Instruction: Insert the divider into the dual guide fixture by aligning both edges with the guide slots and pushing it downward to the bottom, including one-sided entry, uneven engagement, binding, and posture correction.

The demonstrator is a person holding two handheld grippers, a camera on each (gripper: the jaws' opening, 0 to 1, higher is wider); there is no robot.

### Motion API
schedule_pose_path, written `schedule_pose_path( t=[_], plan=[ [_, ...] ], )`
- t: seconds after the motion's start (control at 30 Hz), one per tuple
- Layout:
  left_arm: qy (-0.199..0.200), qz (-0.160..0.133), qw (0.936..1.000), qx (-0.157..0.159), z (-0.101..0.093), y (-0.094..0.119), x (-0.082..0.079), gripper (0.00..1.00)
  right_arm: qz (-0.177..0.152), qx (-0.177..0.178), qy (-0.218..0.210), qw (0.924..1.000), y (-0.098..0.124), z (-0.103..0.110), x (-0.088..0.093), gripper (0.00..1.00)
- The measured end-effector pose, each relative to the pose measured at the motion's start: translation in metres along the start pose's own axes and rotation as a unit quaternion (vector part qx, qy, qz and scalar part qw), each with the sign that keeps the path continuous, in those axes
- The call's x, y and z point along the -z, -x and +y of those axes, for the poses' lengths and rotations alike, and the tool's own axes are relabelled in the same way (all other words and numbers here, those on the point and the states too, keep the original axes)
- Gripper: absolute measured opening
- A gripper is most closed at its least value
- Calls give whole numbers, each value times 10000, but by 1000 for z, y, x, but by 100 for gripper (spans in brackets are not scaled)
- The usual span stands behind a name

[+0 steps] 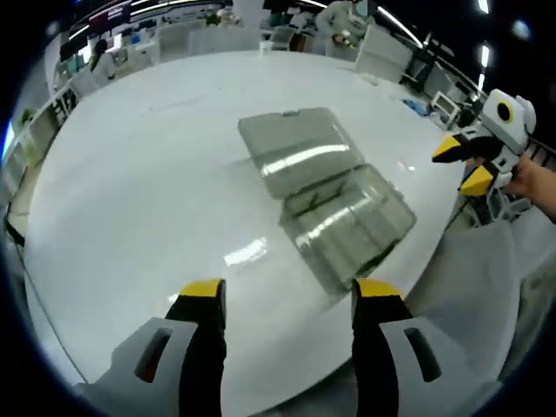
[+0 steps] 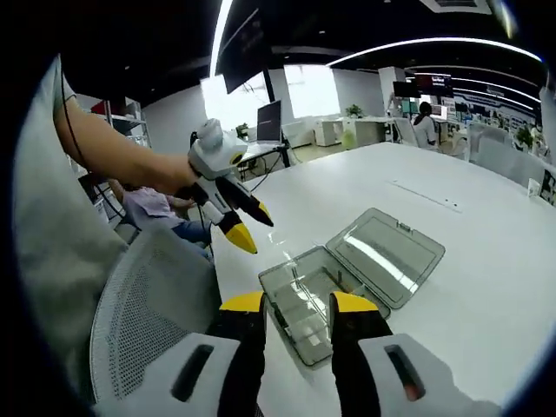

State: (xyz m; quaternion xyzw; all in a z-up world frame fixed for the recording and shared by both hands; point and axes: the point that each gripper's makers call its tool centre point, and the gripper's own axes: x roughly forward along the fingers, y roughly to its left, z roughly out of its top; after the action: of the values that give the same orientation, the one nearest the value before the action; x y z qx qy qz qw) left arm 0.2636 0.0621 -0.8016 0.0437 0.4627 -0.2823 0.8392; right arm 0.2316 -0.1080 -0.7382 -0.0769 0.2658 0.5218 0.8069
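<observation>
In the left gripper view, the left gripper [image 1: 282, 300] rises with its two yellow-tipped black jaws spread wide apart and nothing between them, hanging above the near edge of the white table [image 1: 148, 174]. Just beyond its right jaw lies the clear plastic box [image 1: 326, 195], the landmark here: a shallow tray with inner guide walls, its hinged lid [image 1: 300, 148] thrown flat open on the far side of the tray. I cannot make out a separate divider inside the box; the clear plastic and the glare hide it. To the right of the box, off the table edge, the right gripper [image 1: 465, 165] comes in, held by a hand [image 1: 534, 178], its yellow tips a little apart and empty. In the right gripper view, the right gripper [image 2: 295, 304] stands with its jaws parted and empty, just short of the box [image 2: 326, 295], whose tray end is nearest and whose open lid [image 2: 387, 252] lies beyond. Left of the box and above the table edge, the left gripper [image 2: 248, 228] hangs in a hand, jaws parted, pointing down toward the box. A grey mesh chair back [image 2: 148, 295] stands left of the box, beside the table [image 2: 486, 261]. Desks and a seated person show well behind the box.
</observation>
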Motion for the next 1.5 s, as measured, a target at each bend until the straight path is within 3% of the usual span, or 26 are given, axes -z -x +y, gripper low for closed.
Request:
schedule_pose_path(
  t=[0.6, 1.5],
  plan=[
    [234, 431, 9982, -348, 12, -20, 1, 52, 409, 140, 528, 9977, -1, 3, 24, 45],
    [494, 853, 9929, -661, 23, -47, 3, 45, 638, 77, 838, 9944, -2, 14, 29, 52]
  ],
)
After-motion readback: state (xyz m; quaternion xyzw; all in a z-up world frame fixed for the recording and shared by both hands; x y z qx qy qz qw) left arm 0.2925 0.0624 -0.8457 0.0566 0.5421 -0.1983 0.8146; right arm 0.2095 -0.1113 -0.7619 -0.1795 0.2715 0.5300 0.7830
